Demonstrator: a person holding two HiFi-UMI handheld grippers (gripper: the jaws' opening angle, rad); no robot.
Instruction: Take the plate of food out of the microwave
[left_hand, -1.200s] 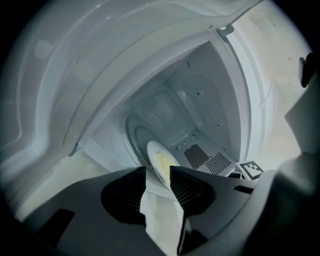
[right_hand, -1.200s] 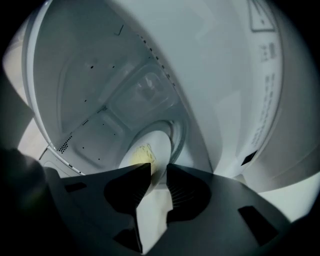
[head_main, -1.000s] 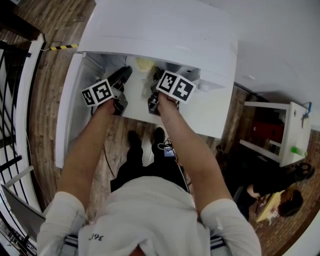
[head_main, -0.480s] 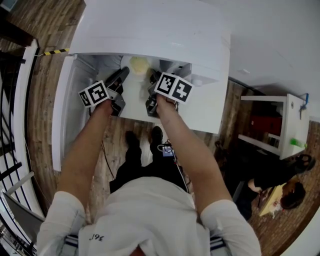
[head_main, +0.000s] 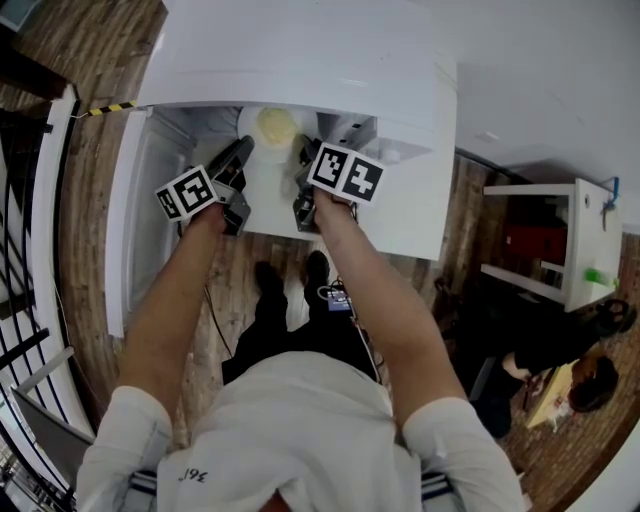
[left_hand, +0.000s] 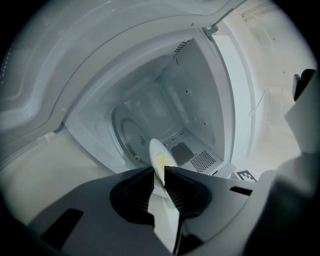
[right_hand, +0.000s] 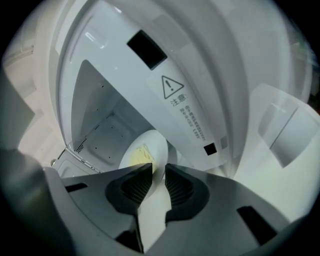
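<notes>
White round plate (right_hand: 155, 142) of yellow food (right_hand: 136, 155) sits in the white microwave's (head_main: 300, 60) mouth. The left gripper (left_hand: 159, 174) has just closed onto its rim, and the right gripper (right_hand: 159, 171) pinches the rim too. With such thin edge holds, an uneven pull could tip it.

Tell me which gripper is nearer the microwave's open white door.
Left. The left gripper, its jaws just closing onto the rim of the round white plate, sits toward the open white door; the right gripper grips the plate's opposite rim, farther from that door.
</notes>
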